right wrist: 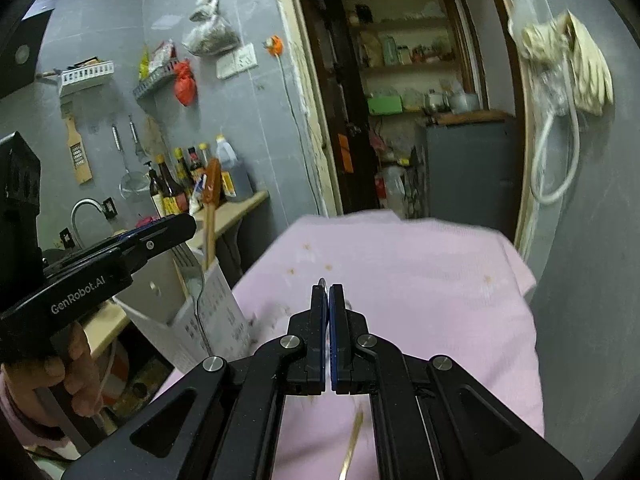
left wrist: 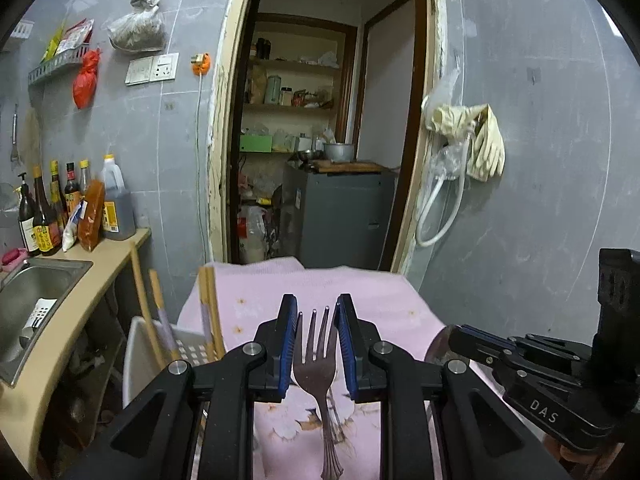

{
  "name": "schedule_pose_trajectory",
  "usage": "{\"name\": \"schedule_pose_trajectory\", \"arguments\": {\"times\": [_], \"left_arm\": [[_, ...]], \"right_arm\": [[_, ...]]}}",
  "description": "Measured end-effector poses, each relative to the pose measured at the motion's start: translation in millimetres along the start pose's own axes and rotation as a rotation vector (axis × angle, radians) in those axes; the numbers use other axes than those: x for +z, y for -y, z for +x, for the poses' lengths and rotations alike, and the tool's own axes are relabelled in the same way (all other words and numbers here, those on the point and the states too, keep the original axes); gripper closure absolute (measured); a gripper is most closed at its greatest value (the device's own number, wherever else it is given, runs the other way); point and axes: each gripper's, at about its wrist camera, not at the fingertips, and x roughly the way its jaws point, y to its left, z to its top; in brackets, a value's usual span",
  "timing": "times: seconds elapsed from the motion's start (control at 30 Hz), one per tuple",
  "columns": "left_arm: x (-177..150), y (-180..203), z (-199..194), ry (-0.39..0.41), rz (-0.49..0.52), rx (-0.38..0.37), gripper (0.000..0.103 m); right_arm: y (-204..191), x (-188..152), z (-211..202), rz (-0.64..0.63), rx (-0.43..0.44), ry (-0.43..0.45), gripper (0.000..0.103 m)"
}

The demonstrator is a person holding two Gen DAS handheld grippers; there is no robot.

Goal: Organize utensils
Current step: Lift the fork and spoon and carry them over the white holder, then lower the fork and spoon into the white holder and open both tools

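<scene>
My left gripper is shut on a metal fork, tines pointing forward, handle hanging down over the pink cloth. In the right wrist view the left gripper holds the fork above a white utensil holder with a wooden handle in it. My right gripper is shut on a thin utensil, held above the pink cloth; a gold-coloured handle shows below the jaws. The right gripper also shows in the left wrist view.
A counter with a steel sink and sauce bottles lies to the left. A white basket stands beside the table. An open doorway is ahead. Gloves and a hose hang on the right wall.
</scene>
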Motion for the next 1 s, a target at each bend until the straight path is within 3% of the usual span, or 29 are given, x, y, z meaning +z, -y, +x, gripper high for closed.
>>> {"name": "schedule_pose_trajectory", "arguments": {"times": [0.33,0.6,0.77,1.0], "left_arm": [[60,-49,-27,0.064,-0.069,-0.036,0.084],[98,-80,-51,0.155,-0.07,0.005,0.084],[91,-85,-54,0.2,-0.011,0.063,0.084],[51,-95,-38,0.176,-0.021,0.078,0.084]], "right_arm": [[-49,77,-11,-0.124,0.022,0.16,0.101],[-90,120,-9,-0.164,0.064,0.26,0.101],[-118,122,4,-0.217,0.053,0.278,0.101],[-144,94,32,-0.324,-0.028,0.259,0.101]]}}
